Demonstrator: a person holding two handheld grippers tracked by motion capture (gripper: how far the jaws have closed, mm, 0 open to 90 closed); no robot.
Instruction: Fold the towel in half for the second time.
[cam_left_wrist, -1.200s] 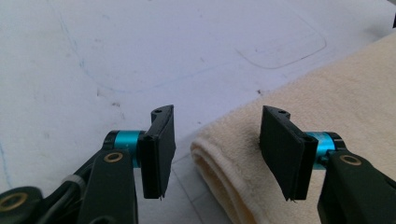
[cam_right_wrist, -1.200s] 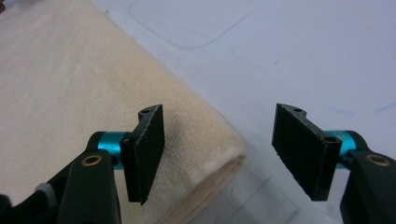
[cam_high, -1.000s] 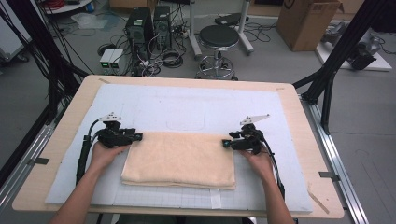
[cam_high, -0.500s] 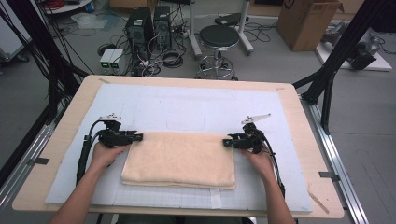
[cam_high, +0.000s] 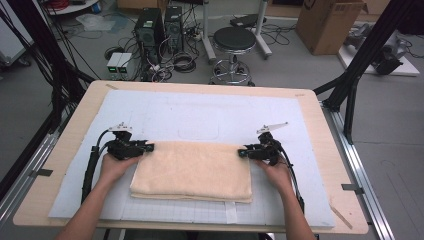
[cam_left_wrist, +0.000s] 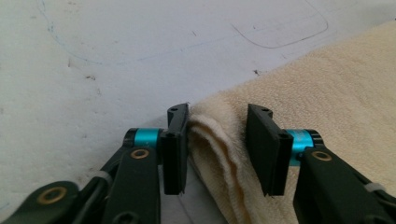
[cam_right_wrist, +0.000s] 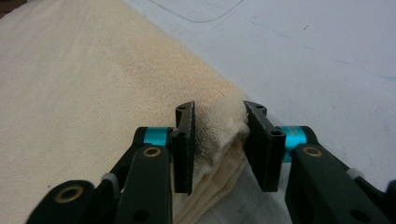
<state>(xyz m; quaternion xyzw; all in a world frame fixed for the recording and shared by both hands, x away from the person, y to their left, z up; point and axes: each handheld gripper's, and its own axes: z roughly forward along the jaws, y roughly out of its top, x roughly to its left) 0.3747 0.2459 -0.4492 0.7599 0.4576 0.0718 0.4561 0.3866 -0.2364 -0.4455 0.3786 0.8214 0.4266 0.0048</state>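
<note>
While a person's two hands rested at the near half of a pale mat (cam_high: 200, 117) on a wooden table (cam_high: 75, 130), a folded cream towel (cam_high: 192, 170) lay flat at the mat's six o'clock side, between the two grippers. The left gripper (cam_high: 148, 147) sat at the towel's far left corner, roughly ten o'clock on the cloth, and the right gripper (cam_high: 242, 152) sat at the far right corner, roughly two o'clock.

Seen from the left gripper view, the jaws had just been closing, with the layered corner of the towel (cam_left_wrist: 219, 154) between them; one pad touched the cloth, the other stood a little apart from it.

Seen from the right gripper view, the jaws had also just been closing, and the bunched corner of the towel (cam_right_wrist: 217, 126) filled the gap, pressed by both pads.
</note>
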